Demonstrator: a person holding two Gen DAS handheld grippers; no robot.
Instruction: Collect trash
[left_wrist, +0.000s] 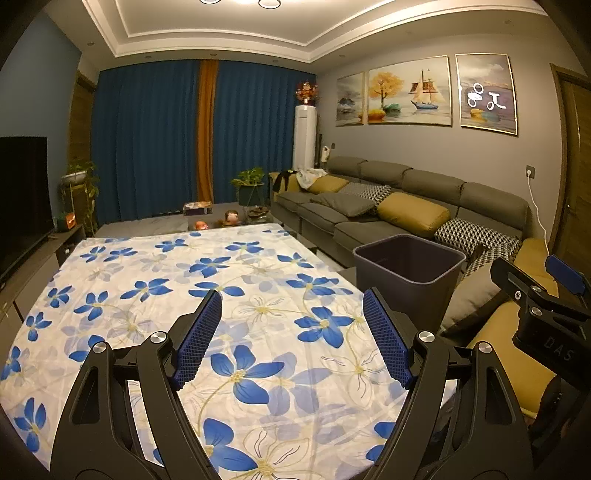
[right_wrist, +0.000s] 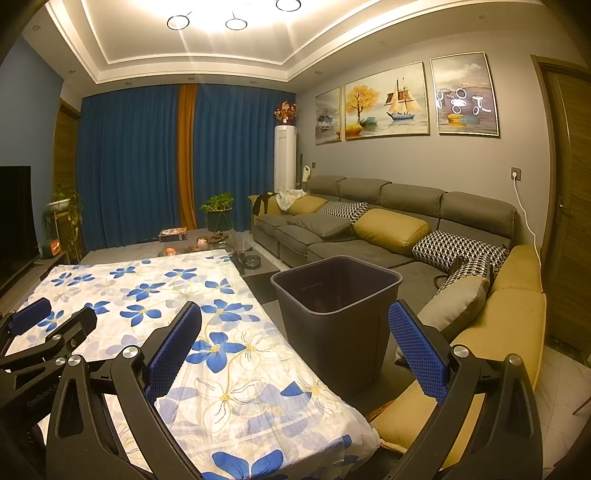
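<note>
Both tongs spread, nothing between pads. Left gripper (left_wrist: 291, 332) hangs over the floral tablecloth (left_wrist: 184, 280); no trash visible there. Dark waste bin (right_wrist: 332, 295) stands ahead of the right gripper (right_wrist: 295, 354), right of the left. Right hand nearer.

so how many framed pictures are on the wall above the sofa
3, in a row: a small one at the left, a wide sailboat one in the middle, one with glare at the right.
</note>
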